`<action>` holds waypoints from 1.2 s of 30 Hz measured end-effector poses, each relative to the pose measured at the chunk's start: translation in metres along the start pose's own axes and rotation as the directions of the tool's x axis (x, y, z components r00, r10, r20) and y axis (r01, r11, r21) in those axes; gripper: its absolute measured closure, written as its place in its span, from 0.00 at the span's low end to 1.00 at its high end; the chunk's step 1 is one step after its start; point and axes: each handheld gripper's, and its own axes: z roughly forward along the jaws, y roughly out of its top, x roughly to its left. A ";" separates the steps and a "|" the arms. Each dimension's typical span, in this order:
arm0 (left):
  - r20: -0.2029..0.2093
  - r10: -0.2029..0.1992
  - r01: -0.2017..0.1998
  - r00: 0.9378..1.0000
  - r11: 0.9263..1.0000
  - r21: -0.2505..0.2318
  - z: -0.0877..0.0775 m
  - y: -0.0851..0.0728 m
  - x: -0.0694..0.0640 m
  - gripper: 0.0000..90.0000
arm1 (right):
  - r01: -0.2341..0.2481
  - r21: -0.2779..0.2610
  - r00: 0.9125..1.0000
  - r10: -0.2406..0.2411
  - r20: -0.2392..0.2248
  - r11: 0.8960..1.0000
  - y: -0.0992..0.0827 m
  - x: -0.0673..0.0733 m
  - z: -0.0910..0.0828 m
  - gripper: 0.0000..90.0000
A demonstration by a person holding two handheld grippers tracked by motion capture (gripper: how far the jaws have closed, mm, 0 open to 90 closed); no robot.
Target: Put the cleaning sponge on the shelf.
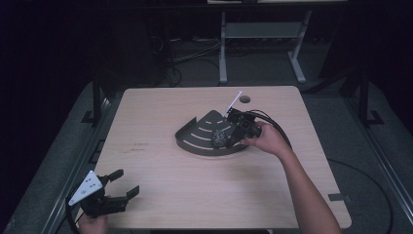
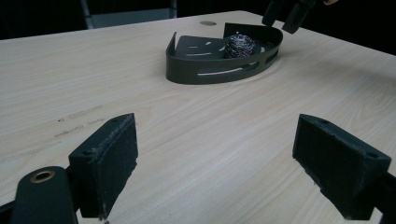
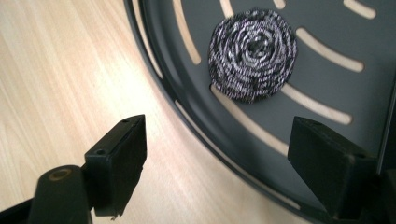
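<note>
One steel scourer point(image 3: 252, 54) in one slotted dark tray point(image 1: 195, 127), two grippers' jaws wide apart, nothing held

A slotted tray point(image 1: 195, 139) sits on the surface point(image 1: 160, 170), right of centre and toward the far edge. A scouring pad point(image 1: 220, 137) lies inside it, near its right end. The right tool point(image 1: 233, 135) hovers over that end, above the pad and apparently clear of it. The left tool point(image 1: 122, 187) is at the near left corner, well apart from the tray.
</note>
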 end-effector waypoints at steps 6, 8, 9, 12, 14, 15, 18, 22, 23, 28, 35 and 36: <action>0.001 0.004 -0.004 1.000 1.000 0.001 0.000 0.000 0.000 0.15 | -0.003 -0.007 1.000 0.003 0.003 1.000 -0.014 0.004 -0.004 0.21; -0.001 0.005 -0.005 1.000 1.000 -0.001 0.000 0.000 -0.001 0.15 | -0.006 -0.016 1.000 0.006 0.003 1.000 -0.019 0.005 -0.005 0.21; 0.000 0.005 -0.005 1.000 1.000 -0.001 0.000 0.000 -0.001 0.15 | -0.007 -0.019 1.000 0.007 -0.001 1.000 -0.021 0.006 -0.006 0.21; 0.001 0.004 -0.004 1.000 1.000 0.000 0.001 0.000 -0.001 0.15 | 0.000 -0.021 1.000 0.000 -0.001 1.000 -0.027 0.008 -0.007 0.21; 0.001 0.005 -0.005 1.000 1.000 0.002 0.001 0.000 -0.001 0.15 | -0.003 -0.020 1.000 0.003 0.000 1.000 -0.029 0.009 -0.008 0.21; 0.001 0.004 -0.004 1.000 1.000 0.000 0.001 0.000 -0.001 0.15 | -0.002 -0.021 1.000 0.001 -0.002 1.000 -0.031 0.009 -0.008 0.21; -0.002 0.005 -0.005 1.000 1.000 0.000 0.000 0.000 -0.001 0.15 | -0.002 -0.024 1.000 0.002 0.007 1.000 -0.036 0.010 -0.008 0.21; -0.002 0.006 -0.006 1.000 1.000 0.002 0.000 0.000 -0.001 0.15 | -0.002 -0.012 1.000 0.003 0.009 1.000 -0.043 0.012 -0.008 0.21; -0.002 0.005 -0.005 1.000 1.000 0.002 0.000 0.000 -0.001 0.15 | -0.003 -0.015 1.000 0.003 0.013 1.000 -0.045 0.013 -0.008 0.21; 0.002 0.009 -0.009 1.000 1.000 0.006 0.001 0.000 -0.002 0.15 | -0.003 -0.027 1.000 0.004 0.008 1.000 -0.055 0.016 -0.008 0.21; -0.001 0.007 -0.007 1.000 1.000 0.005 0.001 0.000 -0.002 0.15 | 0.017 -0.038 1.000 -0.016 0.010 0.999 -0.065 0.025 -0.009 0.20; -0.002 0.006 -0.006 1.000 1.000 0.004 0.000 0.000 -0.002 0.15 | 0.014 -0.040 1.000 -0.014 0.007 0.999 -0.066 0.026 -0.009 0.20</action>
